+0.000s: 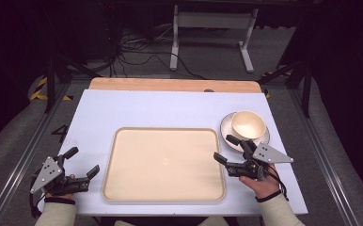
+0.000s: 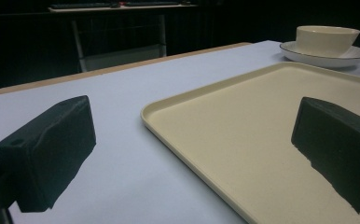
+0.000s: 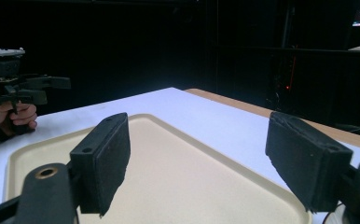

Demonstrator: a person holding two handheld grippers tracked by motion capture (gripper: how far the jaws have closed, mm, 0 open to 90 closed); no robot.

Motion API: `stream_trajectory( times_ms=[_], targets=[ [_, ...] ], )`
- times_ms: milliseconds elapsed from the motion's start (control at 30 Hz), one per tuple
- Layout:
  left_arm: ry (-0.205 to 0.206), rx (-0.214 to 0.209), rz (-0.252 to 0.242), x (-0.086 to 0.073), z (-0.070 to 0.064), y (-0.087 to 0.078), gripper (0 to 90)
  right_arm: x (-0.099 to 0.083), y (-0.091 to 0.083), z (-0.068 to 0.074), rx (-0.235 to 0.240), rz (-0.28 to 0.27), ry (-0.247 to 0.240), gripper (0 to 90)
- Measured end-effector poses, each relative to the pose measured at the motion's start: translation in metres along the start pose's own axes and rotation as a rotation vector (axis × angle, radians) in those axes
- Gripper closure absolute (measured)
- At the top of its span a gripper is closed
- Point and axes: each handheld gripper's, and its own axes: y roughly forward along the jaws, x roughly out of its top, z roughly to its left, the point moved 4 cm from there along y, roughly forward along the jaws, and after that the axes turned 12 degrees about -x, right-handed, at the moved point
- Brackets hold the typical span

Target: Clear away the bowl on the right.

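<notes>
I am holding my right tool (image 1: 226, 148) with its jaws spread wide and gripping nothing, hovering at the right edge of the cream tray (image 1: 164, 136). One jaw is reaching toward the saucer (image 1: 226, 123), the other is pointing in over the tray's right rim. In the right gripper view the two black pads (image 3: 104, 158) are standing well apart with the tray's bare floor (image 3: 178, 177) lying between them, and my other hand with its tool (image 3: 15, 88) is showing far off at the left.

I am keeping my left tool (image 1: 82, 162) released too, jaws parted and empty, just beside the tray's left edge near the front left corner of the surface (image 1: 170, 106). In the left gripper view one pad (image 2: 52, 149) is hanging over the white surface (image 2: 99, 116) and the other is hanging over the tray (image 2: 243, 121).

The cream bowl (image 1: 248, 124) is sitting upright on the saucer, on the surface just past the tray's far right corner and close to my right tool. The left gripper view is showing the bowl (image 2: 326, 39) and its saucer (image 2: 346, 58) beyond the tray's far edge.
</notes>
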Motion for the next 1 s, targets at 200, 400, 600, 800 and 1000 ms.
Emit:
stream_trajectory(
  times_ms=[200,400,600,800,1000],
  targets=[
    [-0.001,0.001,0.0,0.0,0.0,0.0,0.2,0.006,0.001,0.001,0.005,0.01,-0.009,22.3],
    [-0.001,0.0,0.001,0.0,0.0,0.0,0.2,0.015,0.003,-0.01,-0.013,0.018,-0.011,22.8],
    [-0.002,0.001,0.002,0.0,0.0,0.0,0.2,0.02,0.006,-0.023,-0.03,0.034,-0.005,22.8],
    [-0.001,0.001,0.004,0.0,0.0,0.0,0.2,0.027,0.006,-0.033,-0.05,0.04,0.004,23.7],
    [-0.002,0.001,0.005,0.0,-0.001,0.001,0.2,0.033,0.006,-0.043,-0.081,0.045,-0.002,24.5]
  ],
)
